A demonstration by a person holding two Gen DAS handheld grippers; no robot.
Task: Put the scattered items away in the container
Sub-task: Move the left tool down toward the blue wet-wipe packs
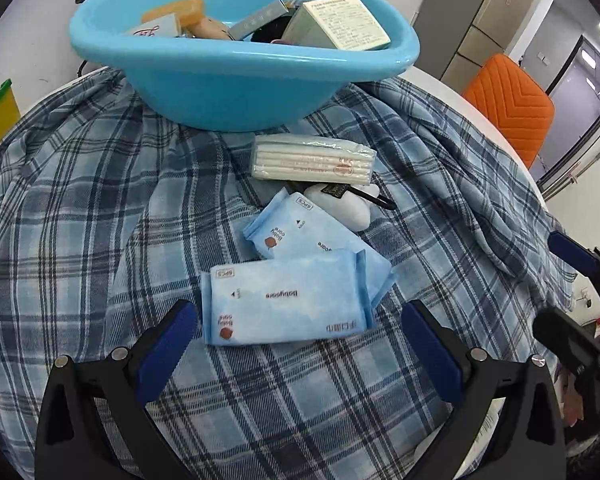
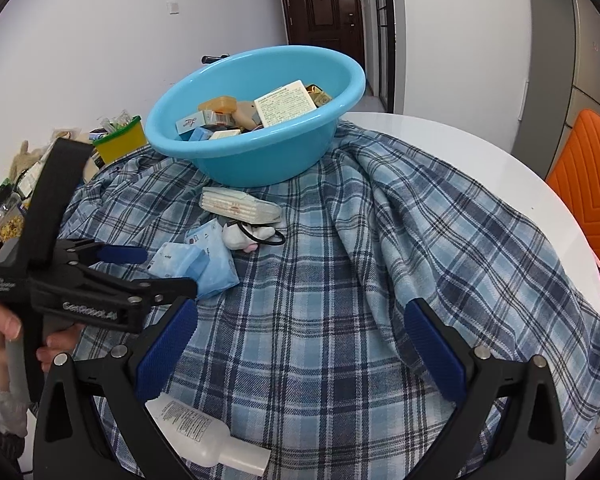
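Our left gripper (image 1: pixel 300 344) hovers with its 2 fingers (image 1: pixel 168 344) spread wide. Our right gripper (image 2: pixel 300 344) is likewise agape, empty. A hand (image 2: pixel 4 332) grips the left handle.

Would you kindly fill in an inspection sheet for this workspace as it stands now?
Surface: plaid cloth over a white round table.
Job's things: blue basin holding boxes; outside it, two wipes packs, a white stacked packet, a small plush, a white bottle.
Clutter: yellow bin beyond the table.
Grippers: left tongs open around the nearer wipes pack; right tongs open, empty.
Cables: nothing seen.
Surroundings: orange chair, dark door.
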